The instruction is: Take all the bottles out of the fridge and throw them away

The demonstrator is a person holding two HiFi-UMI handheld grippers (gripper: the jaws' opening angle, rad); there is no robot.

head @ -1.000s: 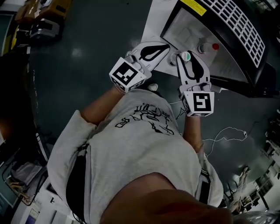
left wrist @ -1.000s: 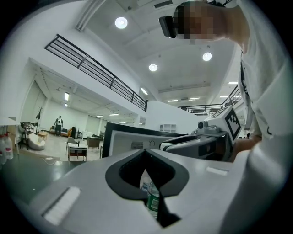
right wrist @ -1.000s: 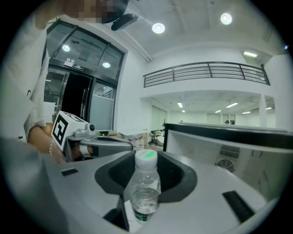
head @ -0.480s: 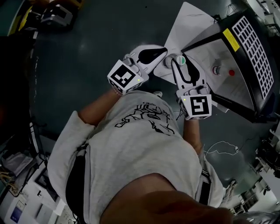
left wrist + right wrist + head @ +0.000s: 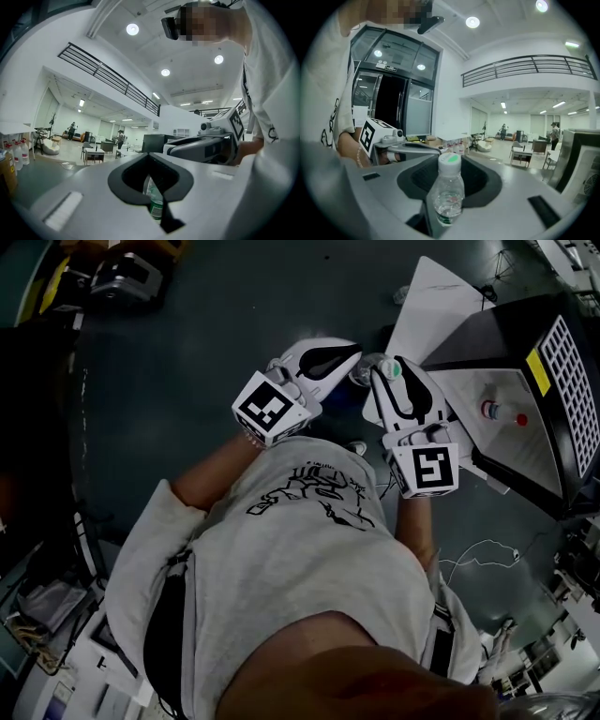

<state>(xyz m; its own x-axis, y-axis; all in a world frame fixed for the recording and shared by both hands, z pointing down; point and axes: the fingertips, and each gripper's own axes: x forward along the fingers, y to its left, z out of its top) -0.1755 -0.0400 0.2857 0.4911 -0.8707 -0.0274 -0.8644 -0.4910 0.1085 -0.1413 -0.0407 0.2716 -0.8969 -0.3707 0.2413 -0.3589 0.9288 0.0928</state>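
Note:
My right gripper (image 5: 392, 371) is shut on a clear water bottle (image 5: 446, 194) with a white cap marked green, held upright between the jaws. Beside it, my left gripper (image 5: 349, 354) points the same way. A second clear bottle (image 5: 154, 201) with a green label shows in the gap of its closed jaws, mostly hidden by them. The black fridge (image 5: 553, 352) with its white grille stands at the right of the head view, apart from both grippers. On its pale inner surface lies a red-capped bottle (image 5: 499, 413).
A white panel (image 5: 441, 306) juts out from the fridge toward the dark floor. A thin cable (image 5: 478, 545) trails on the floor at the right. Equipment (image 5: 122, 277) sits at the top left. Desks and distant people show in both gripper views.
The fridge has slid to the right edge of the head view as the person turned away from it. Both grippers have travelled along, each still carrying its bottle.

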